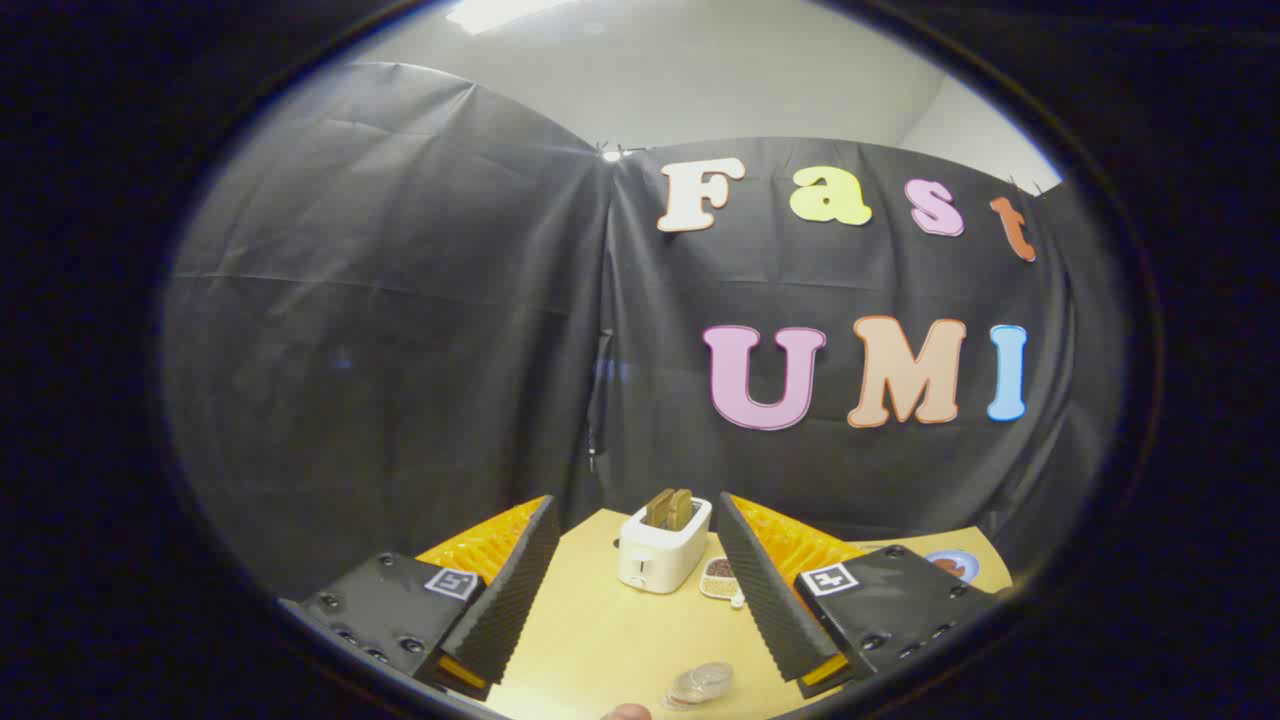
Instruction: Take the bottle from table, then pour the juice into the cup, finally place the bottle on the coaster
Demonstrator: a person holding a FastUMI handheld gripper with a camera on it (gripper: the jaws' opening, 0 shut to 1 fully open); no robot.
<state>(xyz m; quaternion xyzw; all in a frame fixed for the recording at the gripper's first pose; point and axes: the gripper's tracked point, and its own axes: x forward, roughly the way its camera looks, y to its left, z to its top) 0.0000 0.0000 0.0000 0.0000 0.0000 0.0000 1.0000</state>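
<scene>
Seemingly nothing is done yet: the gripper (638,590) hangs with fingers spread apart and empty, a clear cup (702,683) low between them, a toaster (662,545) beyond; bottle and coaster untouched

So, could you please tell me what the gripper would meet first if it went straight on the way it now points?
The gripper, fingers open and holding nothing, points across the pale wooden table. Straight ahead, the white toaster with two bread slices looks first in line, though depth is unclear and the tilt may carry the fingers over it to the black cloth wall.
</scene>
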